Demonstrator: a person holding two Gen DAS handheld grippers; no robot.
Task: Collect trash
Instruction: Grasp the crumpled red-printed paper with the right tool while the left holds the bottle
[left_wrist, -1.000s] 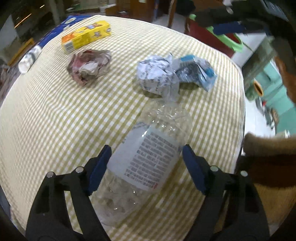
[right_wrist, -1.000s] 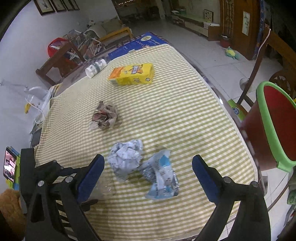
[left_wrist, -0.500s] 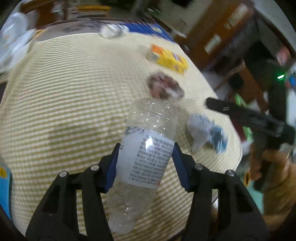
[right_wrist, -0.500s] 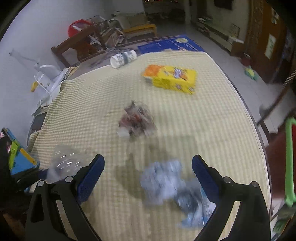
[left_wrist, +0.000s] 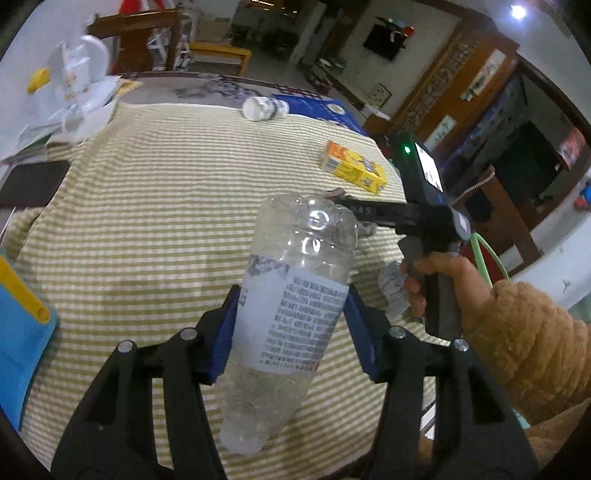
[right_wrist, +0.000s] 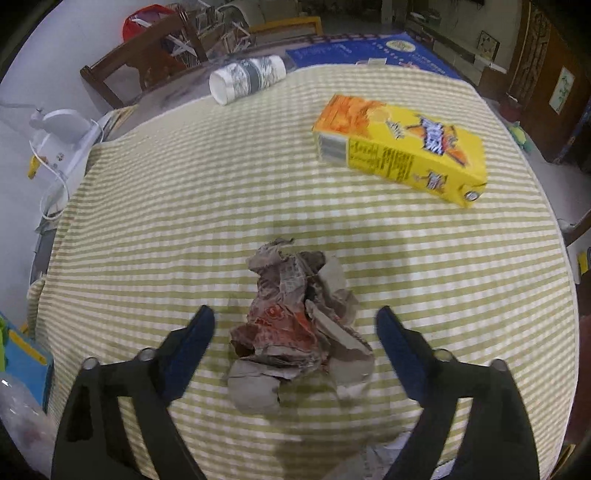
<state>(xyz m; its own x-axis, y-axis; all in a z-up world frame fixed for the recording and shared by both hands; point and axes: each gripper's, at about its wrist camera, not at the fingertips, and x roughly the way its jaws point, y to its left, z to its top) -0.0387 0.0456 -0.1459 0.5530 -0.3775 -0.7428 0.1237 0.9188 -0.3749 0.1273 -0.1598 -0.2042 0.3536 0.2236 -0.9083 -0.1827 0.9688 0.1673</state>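
While the left hand-held gripper (left_wrist: 291, 325) pinches a bottle (left_wrist: 291, 306) with unreadable label print, the right hand-held gripper (right_wrist: 295, 343) is closing around crumpled paper (right_wrist: 299, 328).

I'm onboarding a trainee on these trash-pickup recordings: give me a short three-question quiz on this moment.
1. True or false: the left tool is clamped on the clear plastic bottle, which is lifted off the checked tablecloth.
2. What lies between the closing jaws of the right tool? A) the yellow carton B) the crumpled reddish paper ball C) the paper cup
3. Fill in: the paper cup near the far edge of the table lies on its ____.

Key: 1 true; 2 B, though the pads do not yet touch it; 3 side.
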